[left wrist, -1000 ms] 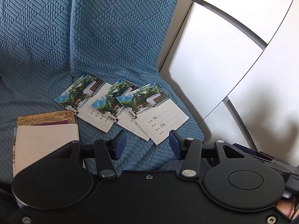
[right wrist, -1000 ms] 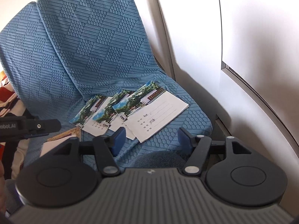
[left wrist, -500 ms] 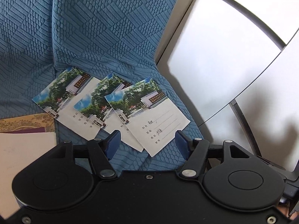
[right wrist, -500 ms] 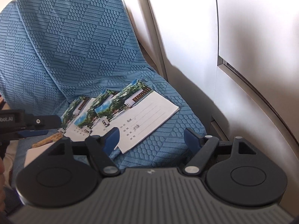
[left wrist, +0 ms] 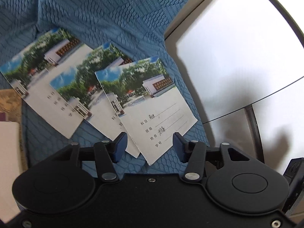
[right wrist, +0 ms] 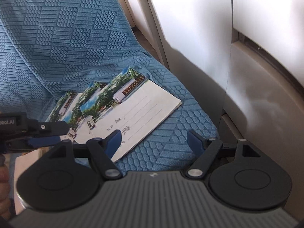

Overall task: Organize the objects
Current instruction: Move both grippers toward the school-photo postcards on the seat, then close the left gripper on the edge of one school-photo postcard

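Now closer and lower over the blue quilted seat cushion (left wrist: 106,9) than a moment ago, with the three fanned paper booklets filling far more of both views; taken as an approach to the nearest one, not yet a grasp, so the tidying is judged barely begun.

Left gripper (left wrist: 150,142): blue pads closing, straddling the near corner of the rightmost white booklet with the tree-and-gate photo cover (left wrist: 152,104); pads apart from the paper, nothing pinched.

Right gripper (right wrist: 153,138): jaws standing wide, empty, over the seat's near right part; left pad overlapping that booklet's near edge in view, contact not discernible.

Same rightmost booklet (right wrist: 133,110) lying flat on top of the fan, on the right half of the seat, near the pale wall panel (right wrist: 199,28); long axis running from the near corner diagonally to the far corner, photo end far, ruled handwritten lines near; in the left wrist view tilted slightly leftward at the far end, in the right wrist view slanting far and right.

Middle booklet (left wrist: 79,87) and leftmost booklet (left wrist: 38,72) tucked partly beneath, fanned leftward at a similar slant; a tan patterned book (left wrist: 9,102) with a pale sheet (left wrist: 7,161) at the left edge.

Likely next: pinching that near corner, then squaring the stack; thin paper on soft fabric, so probably prone to sliding or creasing.
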Available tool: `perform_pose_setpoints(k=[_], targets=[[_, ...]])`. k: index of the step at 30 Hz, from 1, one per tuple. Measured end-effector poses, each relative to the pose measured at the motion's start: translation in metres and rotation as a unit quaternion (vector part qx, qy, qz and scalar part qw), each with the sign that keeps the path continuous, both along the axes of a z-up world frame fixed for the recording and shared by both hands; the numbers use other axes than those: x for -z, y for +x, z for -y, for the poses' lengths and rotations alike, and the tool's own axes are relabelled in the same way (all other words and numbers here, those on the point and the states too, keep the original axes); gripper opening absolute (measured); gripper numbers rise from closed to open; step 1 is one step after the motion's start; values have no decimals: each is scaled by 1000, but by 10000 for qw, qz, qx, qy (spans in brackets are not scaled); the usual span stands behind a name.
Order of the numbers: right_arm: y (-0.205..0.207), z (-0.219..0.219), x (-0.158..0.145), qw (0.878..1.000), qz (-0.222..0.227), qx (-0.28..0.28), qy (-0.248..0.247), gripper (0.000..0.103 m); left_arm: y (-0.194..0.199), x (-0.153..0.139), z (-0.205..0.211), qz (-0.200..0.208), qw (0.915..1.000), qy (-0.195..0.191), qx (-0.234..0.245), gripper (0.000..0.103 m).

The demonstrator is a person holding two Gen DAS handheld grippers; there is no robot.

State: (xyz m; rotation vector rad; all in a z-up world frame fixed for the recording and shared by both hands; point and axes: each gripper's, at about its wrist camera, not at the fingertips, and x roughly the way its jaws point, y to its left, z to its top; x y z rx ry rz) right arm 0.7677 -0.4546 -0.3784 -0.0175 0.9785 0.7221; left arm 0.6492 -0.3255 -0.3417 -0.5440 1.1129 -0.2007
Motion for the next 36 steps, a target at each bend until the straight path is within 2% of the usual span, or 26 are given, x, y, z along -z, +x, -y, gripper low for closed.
perform_pose_setpoints(k=[3,5,6,7,10,14,19,22,24,27,28,30,32,34,36], targets=[[3,-7,6,9999,33,-132,-38,76,7,16,-1,-147,9998,-164,-19,39],[6,-13,9,9997,51,-220,-94,69,11,28,-2,-271,9990,-365,-13,34],[7,-16,10,9996,53,-231,-129,63,13,33,-3,-293,9983,-494,20,32],[9,-21,11,9994,92,-287,-150,50,14,39,-3,-371,9978,-558,-21,30],[15,-37,13,9983,110,-456,-340,26,18,49,-6,-489,9968,-616,-120,26],[22,-56,18,9961,-52,-780,-402,23,21,56,-7,-678,9951,-710,-131,26],[32,-65,35,9912,-627,-993,-617,21,23,67,-6,-693,9938,-850,-177,26],[35,-63,36,9917,-673,-922,-591,17,24,69,-10,-739,9919,-986,-306,28],[31,-65,35,9914,-625,-955,-648,17,25,70,-12,-721,9908,-1102,-300,37],[28,-66,34,9912,-618,-957,-674,18,25,71,-17,-693,9888,-1261,-399,38],[26,-66,34,9912,-619,-962,-671,18,26,71,-18,-626,9886,-1309,-397,37],[28,-65,33,9912,-632,-964,-653,18,23,69,-24,-405,9862,-1538,-460,29],[29,-65,33,9916,-671,-930,-597,18,21,67,-28,-216,9796,-1949,-438,21],[31,-61,34,9923,-778,-835,-473,18,22,66,-29,-75,9714,-2347,-358,18],[34,-57,35,9927,-900,-727,-345,17,25,67,-25,-88,9724,-2312,-304,18]])
